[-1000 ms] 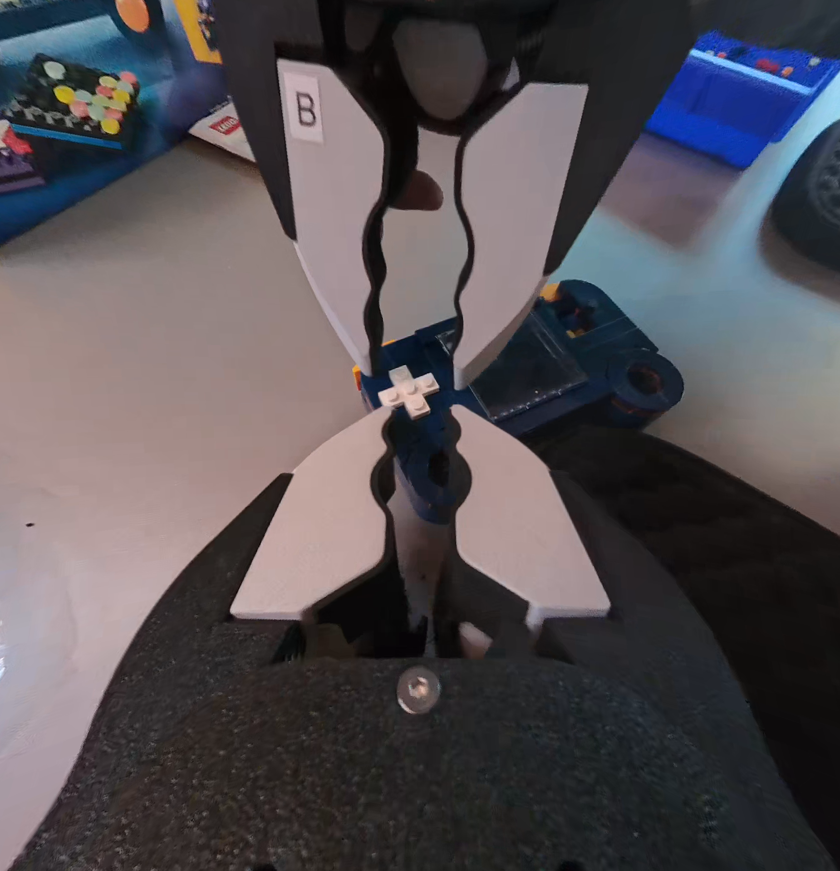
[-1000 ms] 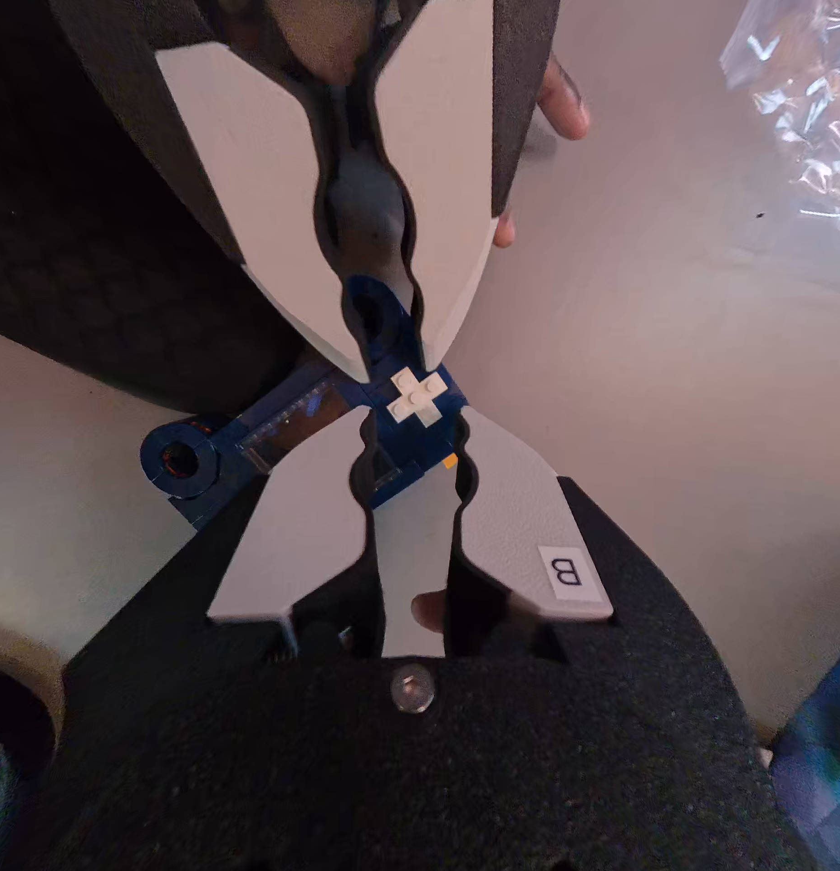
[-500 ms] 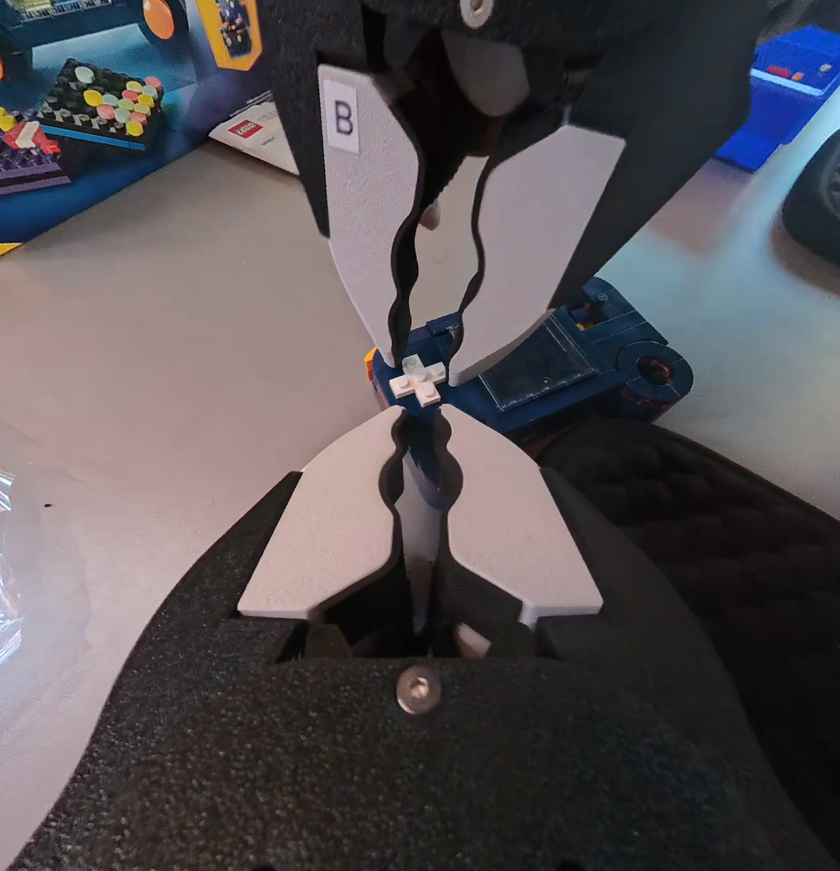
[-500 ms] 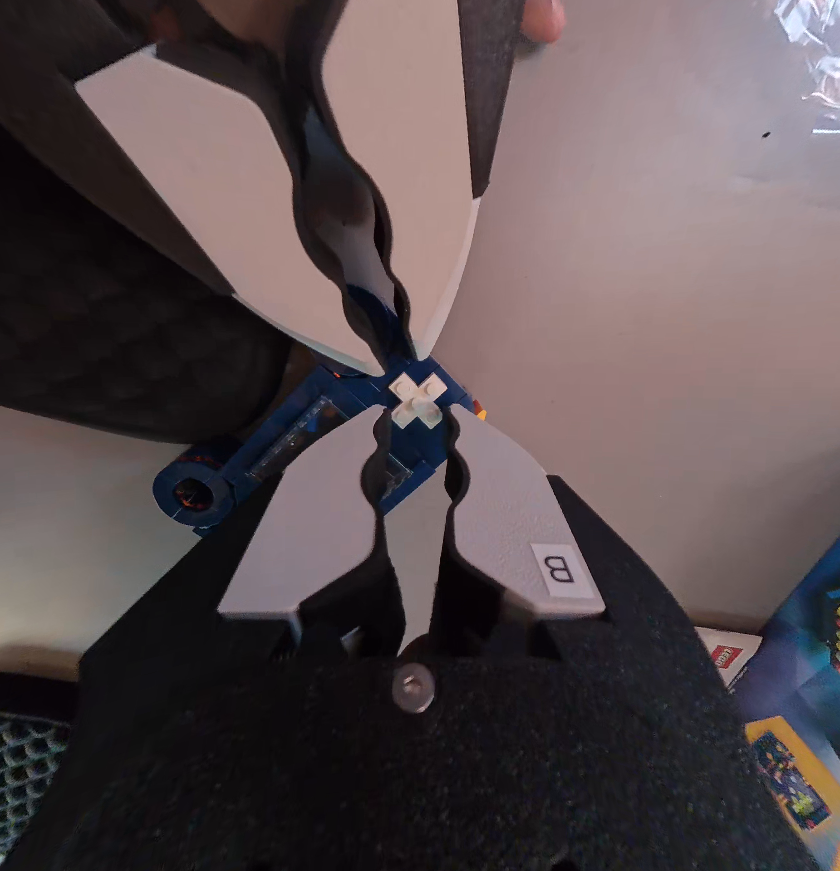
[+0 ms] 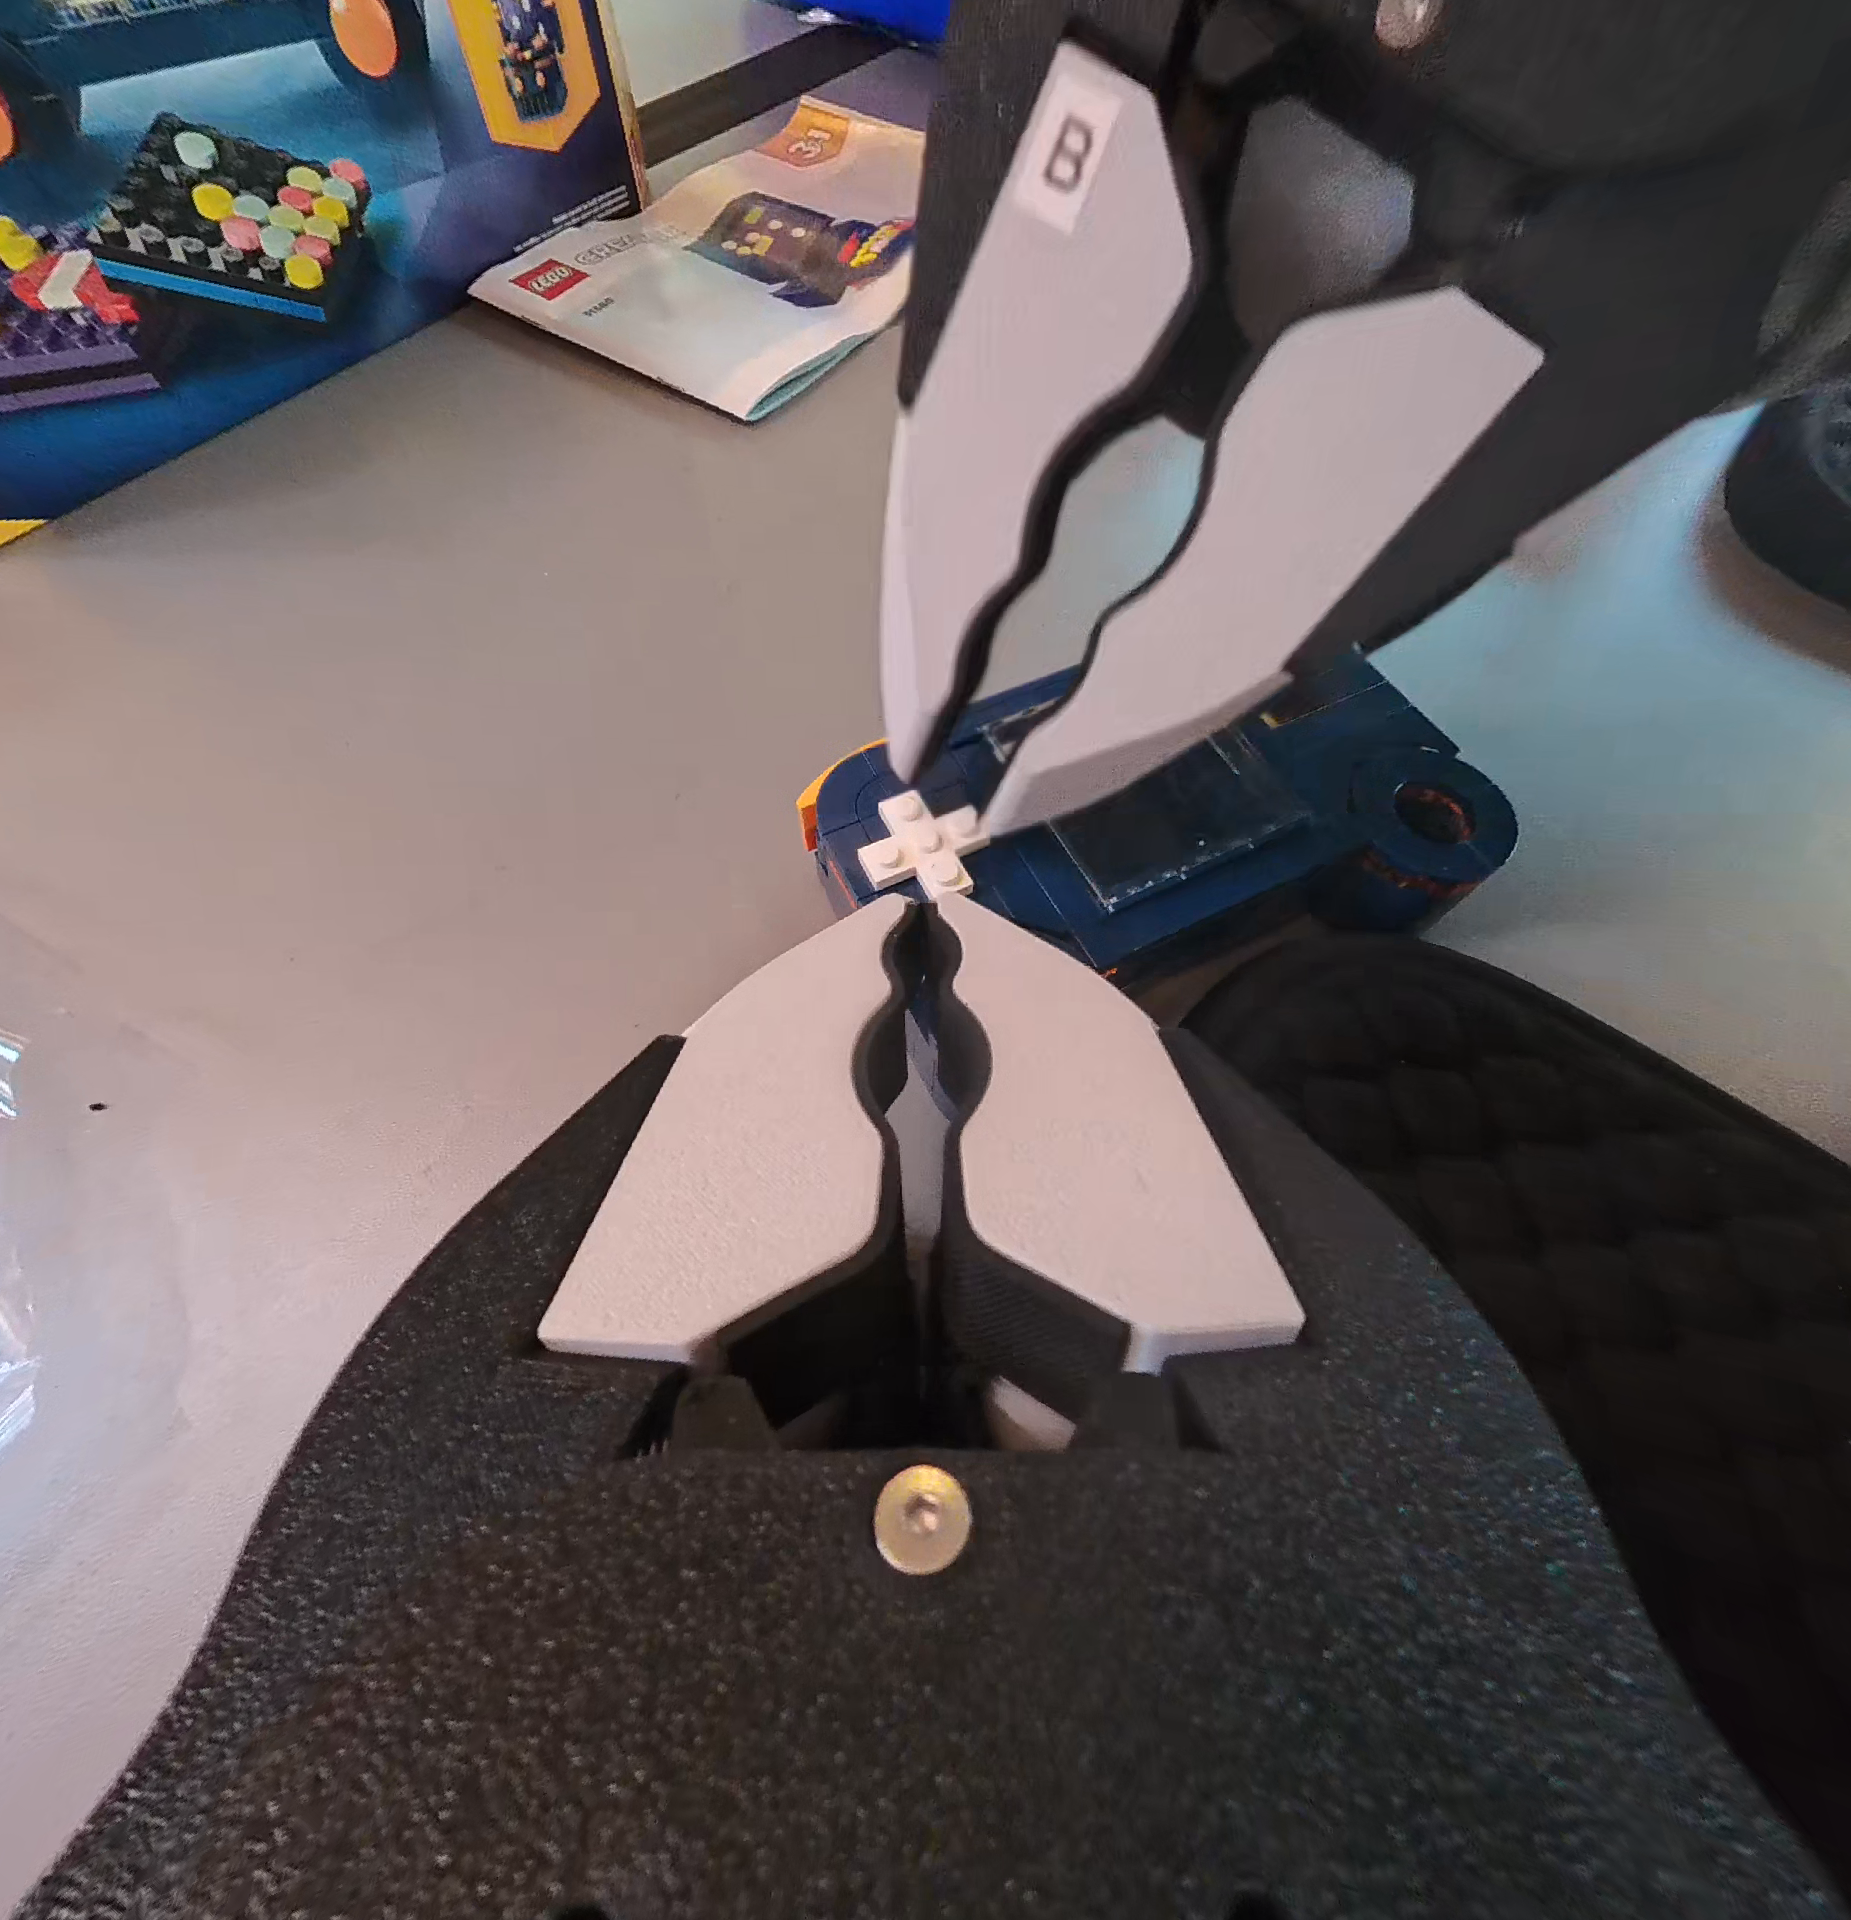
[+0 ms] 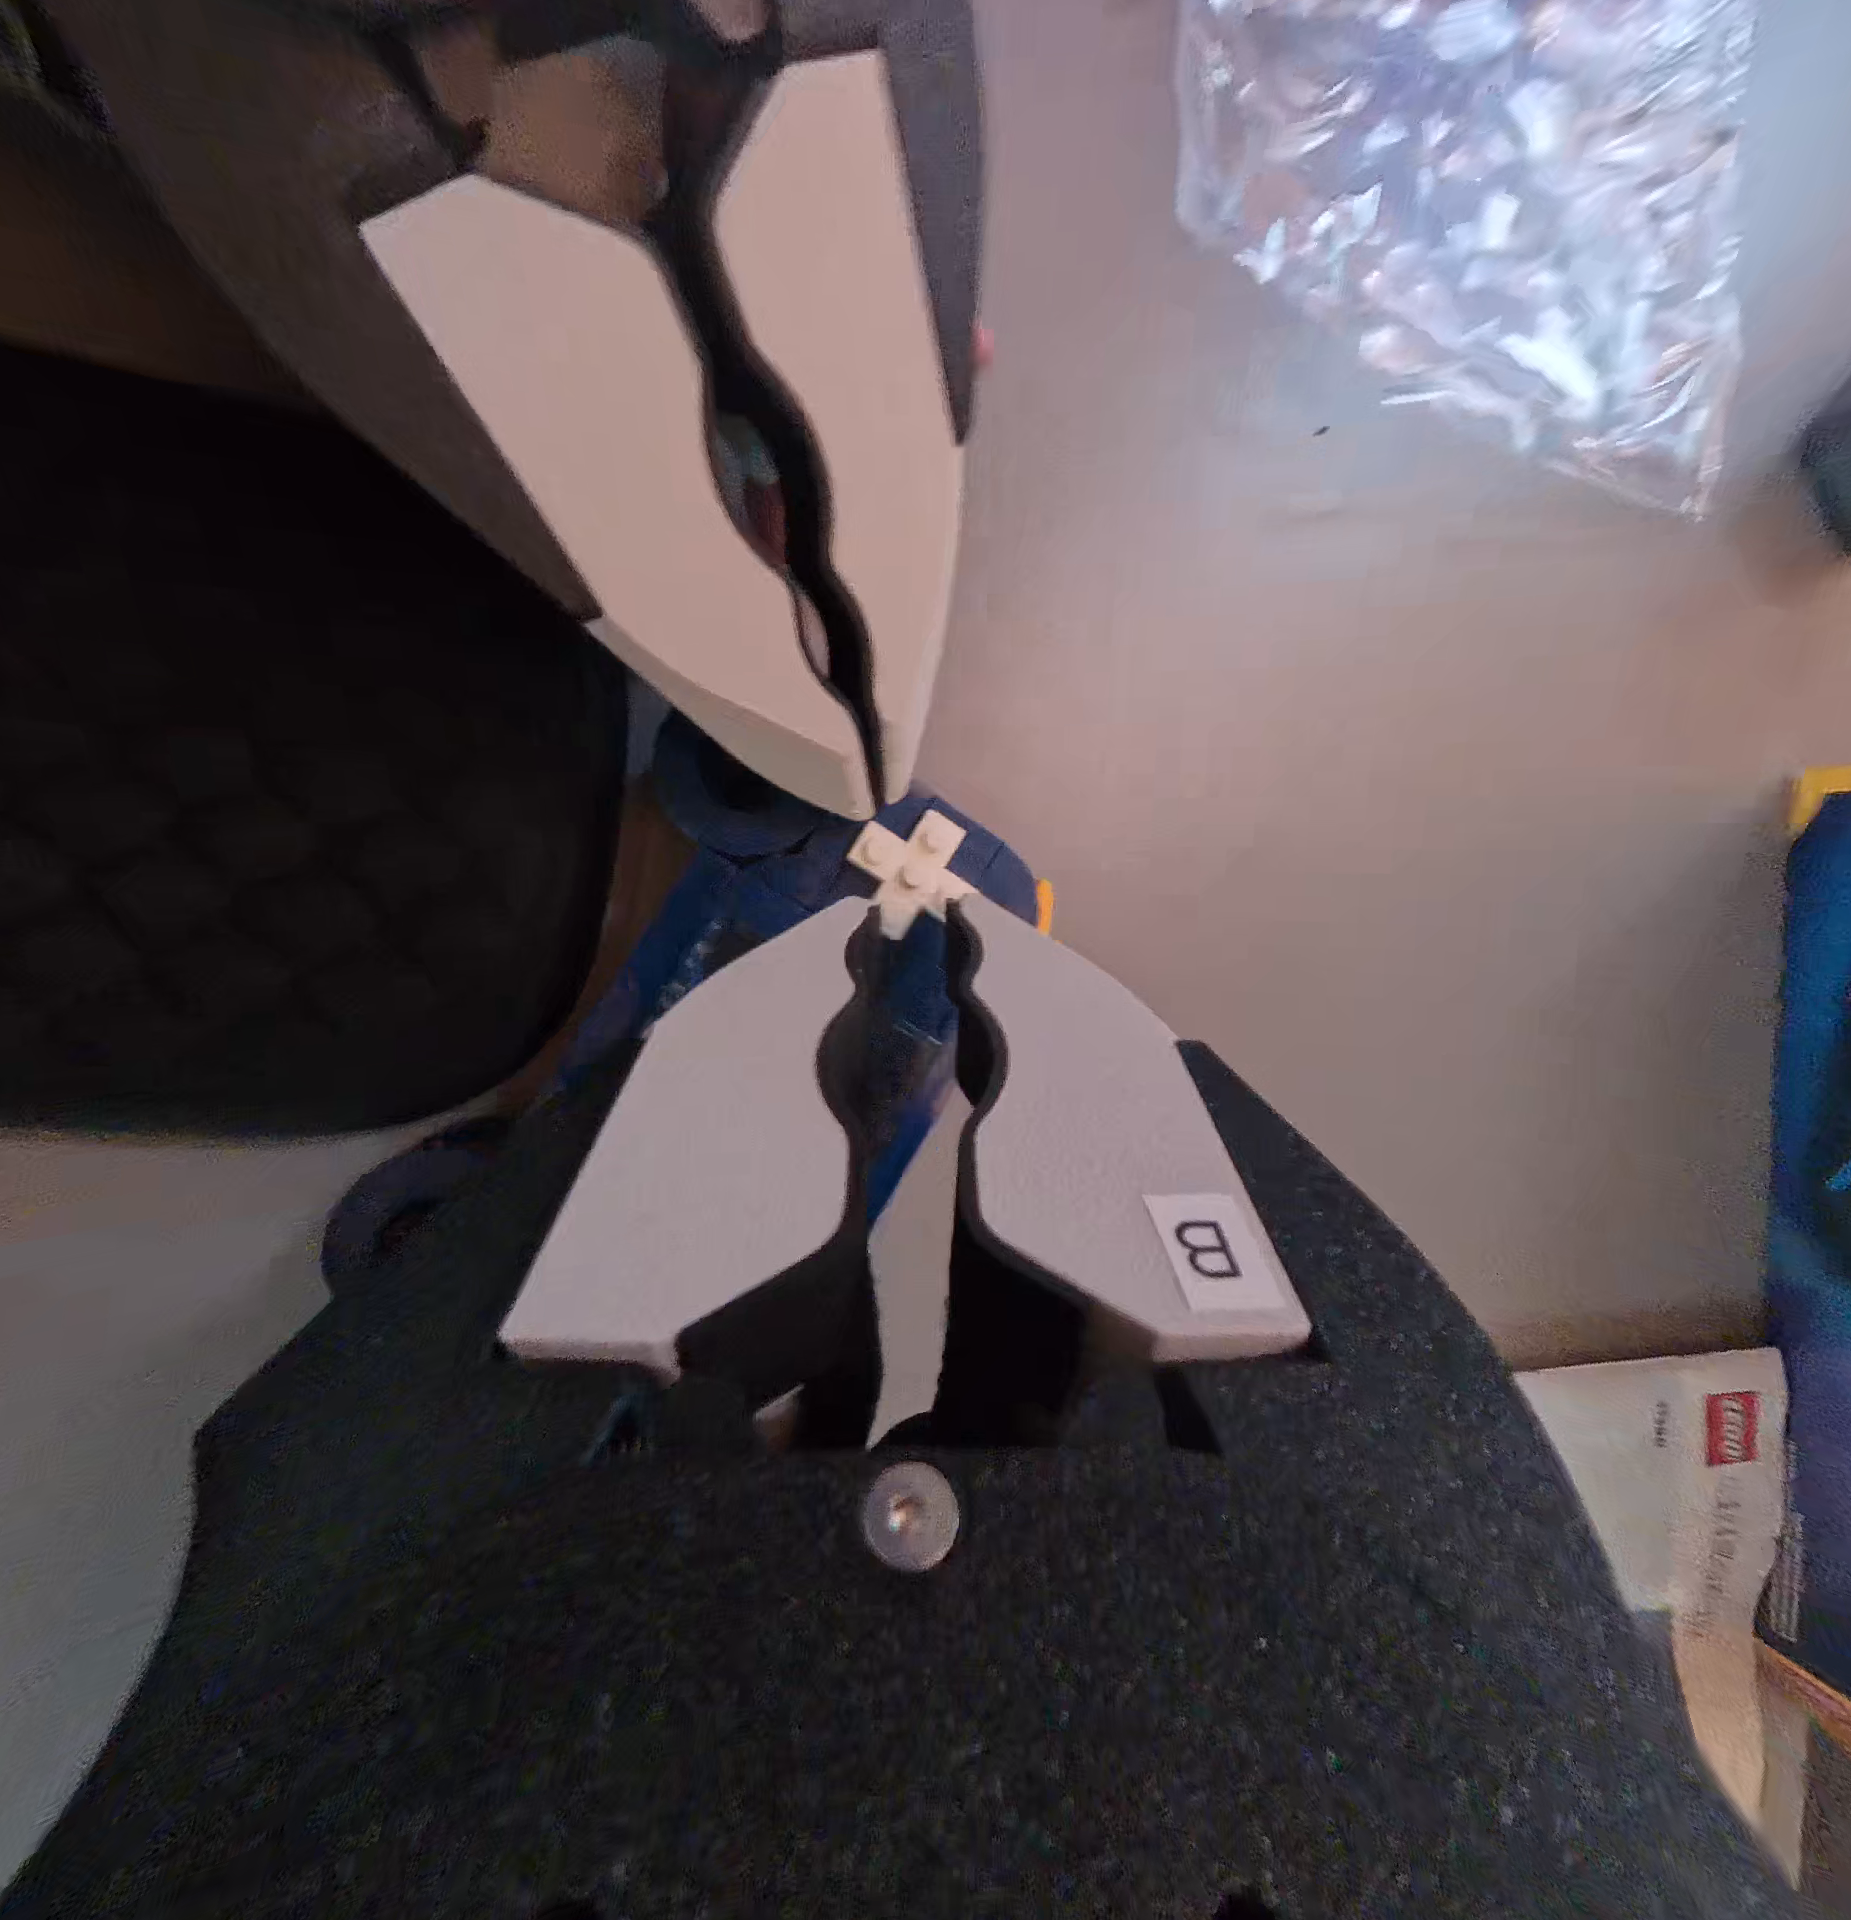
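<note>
Left gripper [image 5: 923,914]: closed to a thin slit, tips just short of the white cross piece [image 5: 919,840].
Right gripper [image 6: 916,914]: narrow, tips at the cross piece; grip uncertain.
Cross piece: atop dark blue brick model [image 5: 1212,831] on the desk [image 5: 381,727].

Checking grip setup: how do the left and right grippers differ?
The left gripper has its fingertips together; the right gripper has tips slightly apart astride the white cross plate. The right bears a sticker on one finger; the left shows none. Both have pale fingers and meet at the blue brick model.
</note>
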Motion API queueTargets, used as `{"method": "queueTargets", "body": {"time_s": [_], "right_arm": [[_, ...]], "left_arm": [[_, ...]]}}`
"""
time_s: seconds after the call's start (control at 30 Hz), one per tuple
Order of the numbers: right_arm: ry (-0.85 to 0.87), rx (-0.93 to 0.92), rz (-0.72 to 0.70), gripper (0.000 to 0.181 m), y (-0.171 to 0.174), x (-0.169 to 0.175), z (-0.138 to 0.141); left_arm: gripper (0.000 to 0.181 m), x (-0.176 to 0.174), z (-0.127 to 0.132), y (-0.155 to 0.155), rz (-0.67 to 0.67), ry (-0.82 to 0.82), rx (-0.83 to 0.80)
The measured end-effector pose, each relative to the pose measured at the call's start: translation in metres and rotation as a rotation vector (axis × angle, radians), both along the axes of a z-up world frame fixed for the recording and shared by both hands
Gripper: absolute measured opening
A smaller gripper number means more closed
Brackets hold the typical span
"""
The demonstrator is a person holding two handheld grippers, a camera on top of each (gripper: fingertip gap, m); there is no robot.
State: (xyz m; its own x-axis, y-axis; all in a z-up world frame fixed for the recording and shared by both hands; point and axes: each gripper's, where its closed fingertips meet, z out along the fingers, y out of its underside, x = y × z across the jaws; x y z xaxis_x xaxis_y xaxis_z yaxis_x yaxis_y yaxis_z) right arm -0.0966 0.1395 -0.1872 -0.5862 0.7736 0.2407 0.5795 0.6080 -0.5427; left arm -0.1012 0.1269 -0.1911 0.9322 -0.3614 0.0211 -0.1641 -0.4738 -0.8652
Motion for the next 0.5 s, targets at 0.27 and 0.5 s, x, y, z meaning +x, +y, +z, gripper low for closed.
{"method": "queueTargets", "body": {"time_s": [0.27, 0.5], "right_arm": [[0.074, -0.184, -0.016, 0.025, -0.0012, -0.0060, -0.0044], [0.246, -0.309, -0.060, 0.019, -0.0034, -0.0042, -0.0048]], "left_arm": [[0.000, 0.0006, -0.0001, -0.0001, -0.002, 0.005, 0.001], [0.000, 0.0041, -0.0004, -0.0013, -0.026, 0.009, 0.003]]}}
